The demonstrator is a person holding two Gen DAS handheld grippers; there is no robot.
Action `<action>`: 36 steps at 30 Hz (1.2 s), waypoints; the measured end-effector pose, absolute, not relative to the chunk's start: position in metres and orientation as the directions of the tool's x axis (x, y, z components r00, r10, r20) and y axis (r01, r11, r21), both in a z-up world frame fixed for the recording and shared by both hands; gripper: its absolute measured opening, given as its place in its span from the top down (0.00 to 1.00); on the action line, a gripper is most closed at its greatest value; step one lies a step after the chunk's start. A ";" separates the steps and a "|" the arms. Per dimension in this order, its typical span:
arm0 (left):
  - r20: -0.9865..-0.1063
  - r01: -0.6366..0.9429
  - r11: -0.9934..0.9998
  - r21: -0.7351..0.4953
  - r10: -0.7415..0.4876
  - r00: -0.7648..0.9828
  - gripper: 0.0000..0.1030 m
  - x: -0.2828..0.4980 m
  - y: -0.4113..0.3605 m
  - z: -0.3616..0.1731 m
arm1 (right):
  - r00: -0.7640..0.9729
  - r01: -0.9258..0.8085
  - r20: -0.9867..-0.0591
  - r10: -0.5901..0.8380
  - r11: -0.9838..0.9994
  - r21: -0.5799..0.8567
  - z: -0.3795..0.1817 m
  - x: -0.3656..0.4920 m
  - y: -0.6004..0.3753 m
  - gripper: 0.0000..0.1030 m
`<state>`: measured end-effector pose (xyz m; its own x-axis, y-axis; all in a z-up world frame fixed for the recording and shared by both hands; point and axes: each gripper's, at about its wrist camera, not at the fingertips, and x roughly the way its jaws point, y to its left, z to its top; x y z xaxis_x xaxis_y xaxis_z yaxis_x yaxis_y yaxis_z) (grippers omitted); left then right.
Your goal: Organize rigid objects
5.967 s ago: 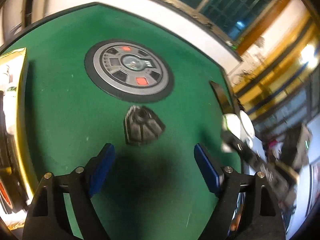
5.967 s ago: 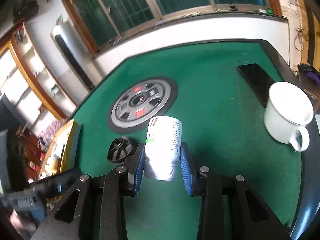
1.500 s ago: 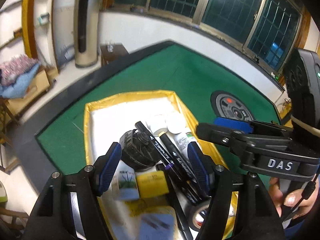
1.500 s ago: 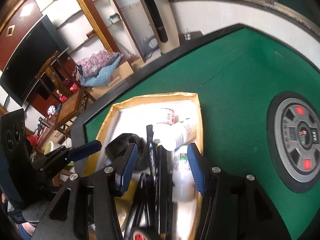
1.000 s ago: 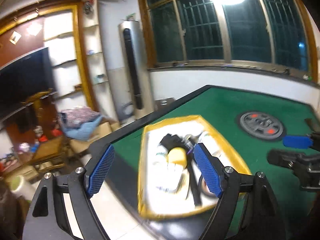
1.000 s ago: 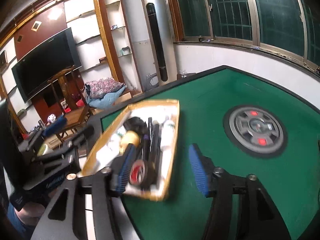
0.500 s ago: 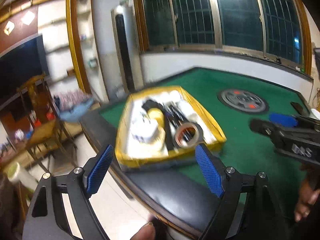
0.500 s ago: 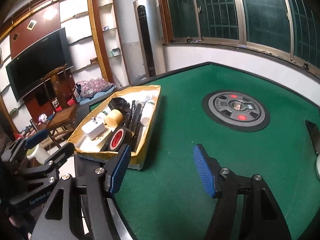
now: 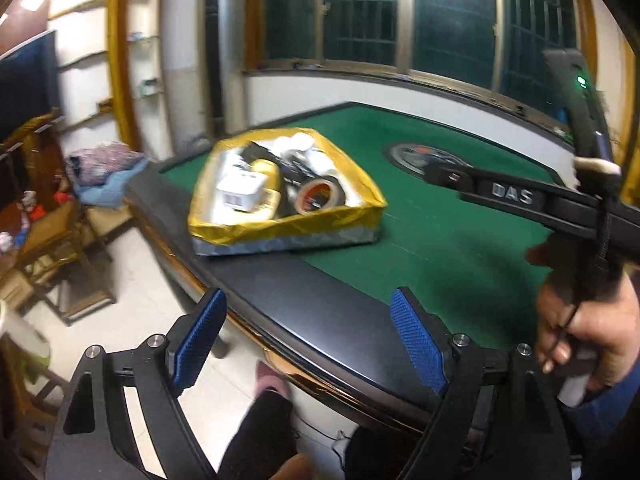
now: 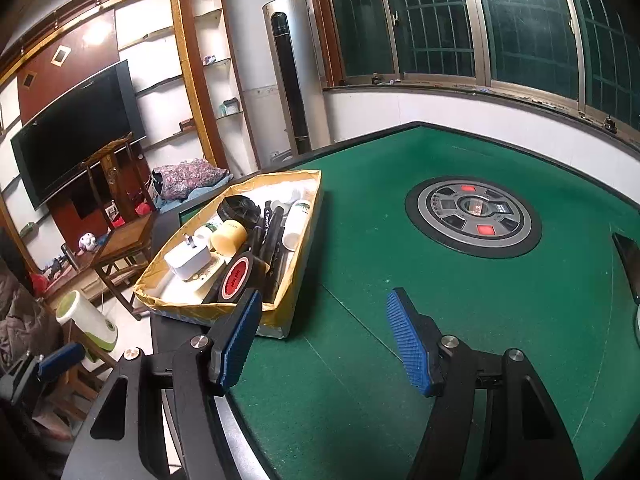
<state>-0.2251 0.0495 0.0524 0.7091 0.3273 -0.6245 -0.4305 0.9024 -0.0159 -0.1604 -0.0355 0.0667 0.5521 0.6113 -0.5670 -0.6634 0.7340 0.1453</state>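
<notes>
Here, held back from the green table (image 10: 440,288), both tools. Left gripper (image 9: 308,340): blue pads spread wide, nothing between them, poised over the table's dark edge. Right gripper (image 10: 320,340): spread about halfway, likewise empty, over the felt. Ahead and to the left of the right gripper, close by, sat the gold-rimmed box (image 10: 296,216), packed with a tape roll (image 10: 236,274), white adapter (image 10: 186,258), black markers (image 10: 272,232), white bottle (image 10: 298,218). Farther ahead of the left gripper, the same box (image 9: 280,230). Gripped in a hand (image 9: 588,328), the right tool's handle.
</notes>
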 end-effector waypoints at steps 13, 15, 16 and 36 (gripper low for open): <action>-0.683 -0.586 0.810 0.017 0.438 0.585 0.18 -0.224 0.088 0.038 | 0.540 -0.675 -0.580 0.610 0.725 0.135 0.061 -0.162 -0.029 0.42; -0.687 -0.607 0.794 0.026 0.455 0.566 0.18 -0.223 0.096 0.035 | 0.535 -0.683 -0.581 0.614 0.719 0.130 0.061 -0.165 -0.025 0.42; -0.688 -0.613 0.790 0.030 0.461 0.561 0.18 -0.222 0.100 0.033 | 0.532 -0.690 -0.579 0.617 0.713 0.126 0.061 -0.167 -0.024 0.42; -0.651 -0.636 0.769 0.071 0.518 0.555 0.18 -0.227 0.117 0.027 | 0.502 -0.748 -0.597 0.625 0.661 0.064 0.054 -0.189 -0.002 0.42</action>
<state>-0.2265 0.1170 0.0270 0.5547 0.5183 -0.6509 -0.6356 0.7688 0.0706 -0.1890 -0.0018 0.0543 0.5018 0.6254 -0.5975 -0.7475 0.6611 0.0642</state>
